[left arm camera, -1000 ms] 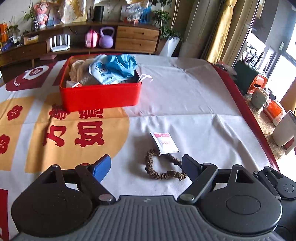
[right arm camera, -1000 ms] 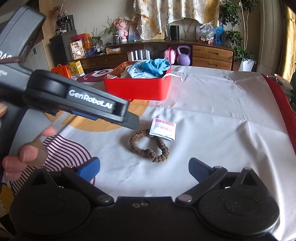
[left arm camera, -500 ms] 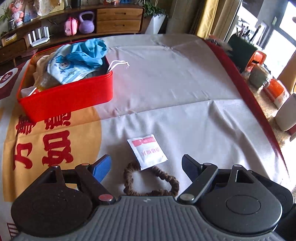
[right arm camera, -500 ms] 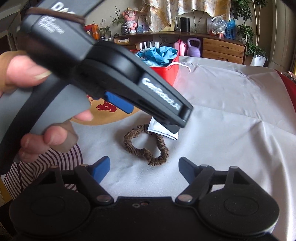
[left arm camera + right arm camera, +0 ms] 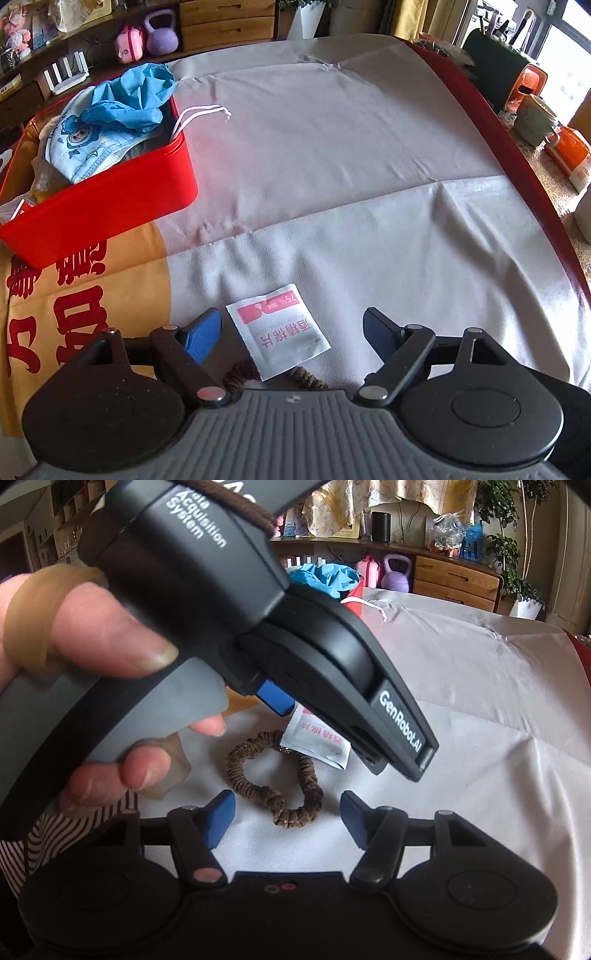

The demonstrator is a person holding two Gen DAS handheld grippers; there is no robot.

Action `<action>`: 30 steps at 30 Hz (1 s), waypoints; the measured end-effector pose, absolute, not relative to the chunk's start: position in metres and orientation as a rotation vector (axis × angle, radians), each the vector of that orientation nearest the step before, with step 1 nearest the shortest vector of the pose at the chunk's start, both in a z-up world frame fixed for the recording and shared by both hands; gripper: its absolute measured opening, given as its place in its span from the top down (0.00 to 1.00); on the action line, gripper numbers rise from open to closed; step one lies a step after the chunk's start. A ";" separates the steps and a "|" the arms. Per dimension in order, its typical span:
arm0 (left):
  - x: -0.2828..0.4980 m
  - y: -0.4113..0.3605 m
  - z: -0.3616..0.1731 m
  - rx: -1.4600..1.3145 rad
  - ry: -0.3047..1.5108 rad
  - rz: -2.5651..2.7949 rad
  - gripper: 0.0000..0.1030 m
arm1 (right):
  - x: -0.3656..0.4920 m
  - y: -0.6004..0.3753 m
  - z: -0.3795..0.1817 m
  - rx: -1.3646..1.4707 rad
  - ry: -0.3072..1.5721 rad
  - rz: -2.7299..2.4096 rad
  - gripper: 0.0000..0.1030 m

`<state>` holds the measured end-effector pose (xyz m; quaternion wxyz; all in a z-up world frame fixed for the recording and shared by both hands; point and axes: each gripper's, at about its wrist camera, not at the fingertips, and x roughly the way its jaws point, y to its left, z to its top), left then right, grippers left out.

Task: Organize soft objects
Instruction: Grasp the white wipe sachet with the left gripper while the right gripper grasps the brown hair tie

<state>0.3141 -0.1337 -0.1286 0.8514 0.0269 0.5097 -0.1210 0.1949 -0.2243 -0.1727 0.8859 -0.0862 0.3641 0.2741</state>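
Two soft items are left loose on the cloth-covered tabletop, near its front edge: a brown hair scrunchie and a small white sachet with a pink band and red print. The sachet's near corner lies over the far side of the scrunchie, so the two overlap and are not clear of each other.

The left gripper points steeply down over the sachet with its jaws wide and nothing between the pads; the sachet lies flat on the cloth in the gap, pressed by neither finger. Seen from the right wrist, a person's hand carries this tool in from the left, and its body hides much of the sachet. The approach looks aimed at the sachet, probably because it lies on top and has to come off first.

The right gripper is lower and nearer the front edge, facing the scrunchie. Its jaws are closing, yet the pads still stand either side of empty cloth, with the scrunchie just beyond the tips and not between them.

The sachet is a slightly long rectangle. Its long axis runs diagonally (pink band toward the far side, plain end toward the front edge), so jaws closing across it would meet its corners, not its flat sides. The scrunchie is an uneven loop, stretched roughly left to right.

The red bin, toward the far left corner, already holds a blue cloth and a printed mask, and is the likely destination.
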 end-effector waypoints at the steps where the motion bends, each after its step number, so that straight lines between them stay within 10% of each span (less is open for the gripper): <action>1: 0.314 -0.134 -0.130 0.060 1.074 -0.253 0.19 | 0.195 -0.224 -0.173 -0.182 0.758 0.572 0.42; 30: 0.298 -0.134 -0.133 0.098 1.014 -0.238 0.58 | 0.183 -0.208 -0.175 -0.283 0.720 0.563 0.85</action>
